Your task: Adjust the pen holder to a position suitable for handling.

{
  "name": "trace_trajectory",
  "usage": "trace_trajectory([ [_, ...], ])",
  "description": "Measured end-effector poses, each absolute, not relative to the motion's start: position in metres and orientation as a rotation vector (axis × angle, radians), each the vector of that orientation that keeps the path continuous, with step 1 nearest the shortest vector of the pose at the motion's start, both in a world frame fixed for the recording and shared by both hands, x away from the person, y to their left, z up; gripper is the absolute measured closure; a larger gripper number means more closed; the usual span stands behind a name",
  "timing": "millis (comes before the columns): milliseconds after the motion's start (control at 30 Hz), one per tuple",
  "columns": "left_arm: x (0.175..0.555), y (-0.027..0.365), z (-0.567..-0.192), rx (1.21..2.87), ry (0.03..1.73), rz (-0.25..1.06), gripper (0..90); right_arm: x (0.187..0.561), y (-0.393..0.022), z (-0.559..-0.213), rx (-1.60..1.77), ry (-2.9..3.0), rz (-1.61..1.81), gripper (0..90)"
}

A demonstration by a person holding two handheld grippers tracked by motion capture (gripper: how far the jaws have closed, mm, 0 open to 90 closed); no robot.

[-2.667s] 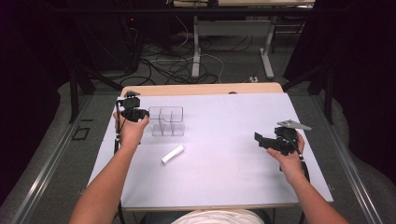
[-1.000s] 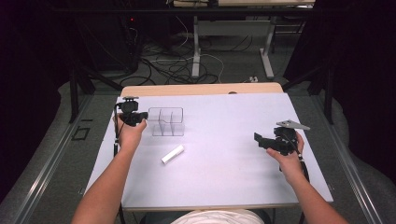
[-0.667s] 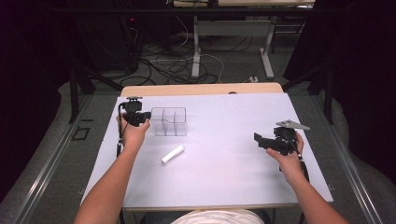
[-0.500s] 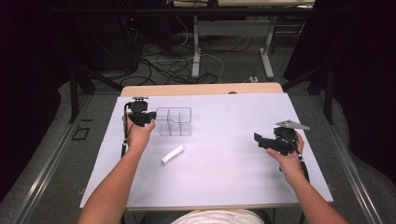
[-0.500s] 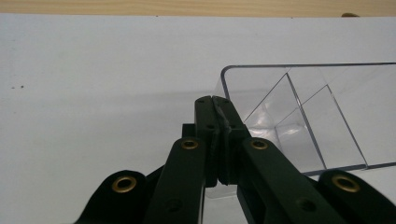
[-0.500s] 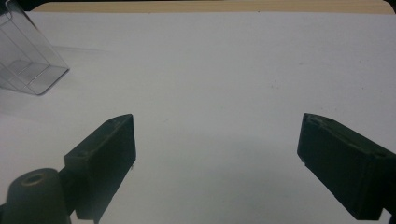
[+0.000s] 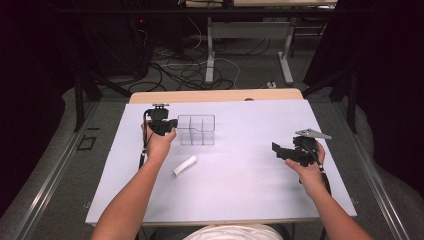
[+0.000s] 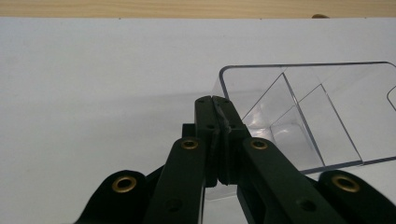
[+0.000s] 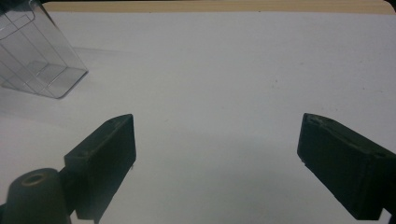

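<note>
1. The left gripper (image 7: 169,125), jaws clamping the near-left wall of the clear divided box (image 7: 196,129), is holding it, probably to reposition it on the white table (image 7: 240,200).
2. The right gripper (image 7: 281,151), jaws standing wide apart and empty, is waiting well apart from the box.
3. A white stick (image 7: 184,165) is lying near the box.
</note>
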State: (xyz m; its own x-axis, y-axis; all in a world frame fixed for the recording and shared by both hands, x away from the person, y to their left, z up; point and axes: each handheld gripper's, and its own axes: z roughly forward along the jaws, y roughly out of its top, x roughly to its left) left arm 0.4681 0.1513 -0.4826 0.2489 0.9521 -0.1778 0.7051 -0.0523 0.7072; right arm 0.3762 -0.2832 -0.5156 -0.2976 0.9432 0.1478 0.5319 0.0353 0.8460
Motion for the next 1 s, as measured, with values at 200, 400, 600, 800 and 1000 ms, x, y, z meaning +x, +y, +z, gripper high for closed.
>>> trace_trajectory([
  [200, 0.468, 0.133, -0.483, 1.818, 1.498, 0.432, 90.0, 0.376, -0.283, -0.516, 1.488, 1.861, 1.187, 11.0],
  [400, 0.468, 0.116, -0.483, 1.836, 1.474, 0.422, 90.0, 0.376, -0.283, -0.515, 1.493, 1.86, 1.189, 11.1],
  [600, 0.465, 0.104, -0.483, 1.844, 1.467, 0.394, 90.0, 0.376, -0.283, -0.515, 1.494, 1.86, 1.192, 11.1],
  [800, 0.461, 0.095, -0.482, 1.855, 1.451, 0.363, 90.0, 0.376, -0.283, -0.515, 1.49, 1.863, 1.189, 11.2],
  [1000, 0.459, 0.087, -0.482, 1.873, 1.428, 0.338, 90.0, 0.376, -0.283, -0.516, 1.485, 1.869, 1.189, 11.2],
])
